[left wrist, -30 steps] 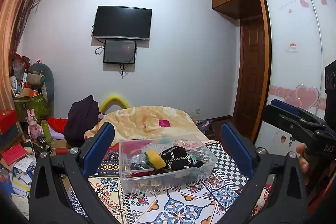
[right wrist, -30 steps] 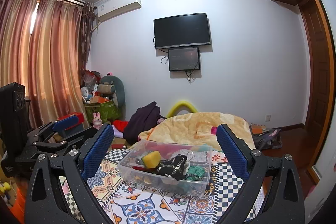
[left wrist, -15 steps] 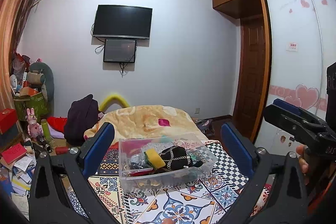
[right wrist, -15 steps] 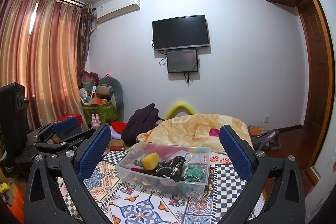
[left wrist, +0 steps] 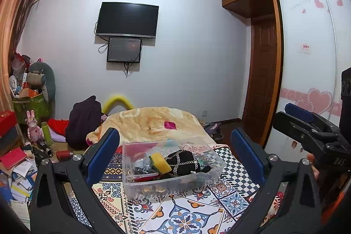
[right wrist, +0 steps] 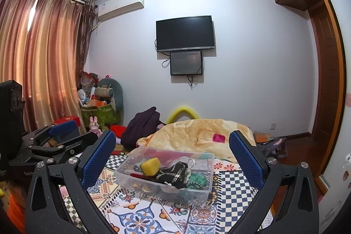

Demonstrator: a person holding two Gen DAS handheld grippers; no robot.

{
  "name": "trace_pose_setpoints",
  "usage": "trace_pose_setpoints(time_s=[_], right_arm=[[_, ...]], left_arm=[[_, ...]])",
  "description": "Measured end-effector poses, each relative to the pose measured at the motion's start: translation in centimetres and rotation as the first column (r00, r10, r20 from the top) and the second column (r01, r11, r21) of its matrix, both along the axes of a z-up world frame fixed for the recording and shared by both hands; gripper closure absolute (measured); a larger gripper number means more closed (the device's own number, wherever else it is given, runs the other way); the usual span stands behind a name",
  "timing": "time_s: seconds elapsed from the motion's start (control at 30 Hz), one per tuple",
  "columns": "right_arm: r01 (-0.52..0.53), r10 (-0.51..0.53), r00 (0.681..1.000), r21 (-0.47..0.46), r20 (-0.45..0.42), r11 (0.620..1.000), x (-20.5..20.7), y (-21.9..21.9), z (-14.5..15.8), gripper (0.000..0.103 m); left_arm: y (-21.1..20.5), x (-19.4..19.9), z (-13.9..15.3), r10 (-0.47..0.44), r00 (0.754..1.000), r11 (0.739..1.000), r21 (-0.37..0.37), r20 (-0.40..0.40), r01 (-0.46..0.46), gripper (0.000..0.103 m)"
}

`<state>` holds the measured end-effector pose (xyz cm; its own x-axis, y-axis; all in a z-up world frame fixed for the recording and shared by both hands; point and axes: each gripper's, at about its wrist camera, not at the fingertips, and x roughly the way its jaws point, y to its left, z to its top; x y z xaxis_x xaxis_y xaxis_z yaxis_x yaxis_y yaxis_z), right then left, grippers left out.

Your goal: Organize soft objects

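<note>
A clear plastic bin (left wrist: 216, 170) (right wrist: 203, 190) stands on the patterned bedspread (left wrist: 182, 216) (right wrist: 140, 218). It holds a yellow sponge (left wrist: 160, 162) (right wrist: 151, 166), a black pouch with a chain pattern (left wrist: 183, 162) (right wrist: 173, 172), a green soft item (right wrist: 197, 179) and other small things. My left gripper (left wrist: 175, 146) is open and empty, held above and in front of the bin. My right gripper (right wrist: 172, 147) is open and empty too, at about the same distance. Each gripper shows at the edge of the other's view.
A yellow blanket (left wrist: 153, 122) (right wrist: 201, 131) lies heaped behind the bin. A dark garment (left wrist: 84, 117) and floor clutter with toys and books (left wrist: 19, 159) are on the left. A wardrobe and door (left wrist: 263, 80) are on the right. A TV (right wrist: 185, 33) hangs on the far wall.
Both grippers have tilted slightly, the bin sitting a little lower in the right wrist view. Both jaws stay open and empty. The bin has not moved.
</note>
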<state>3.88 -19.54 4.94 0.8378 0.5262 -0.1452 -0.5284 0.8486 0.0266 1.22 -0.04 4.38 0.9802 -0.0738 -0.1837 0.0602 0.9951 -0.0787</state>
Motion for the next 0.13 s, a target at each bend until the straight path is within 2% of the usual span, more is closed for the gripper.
trace_pose_setpoints(time_s=[0.13], right_arm=[[0.003, -0.003, 1.000, -0.007, 0.002, 1.000, 0.00, -0.03, 0.02, 0.000]], left_arm=[[0.06, 0.02, 0.12, -0.001, 1.000, 1.000, -0.002, -0.003, 0.001, 0.000]])
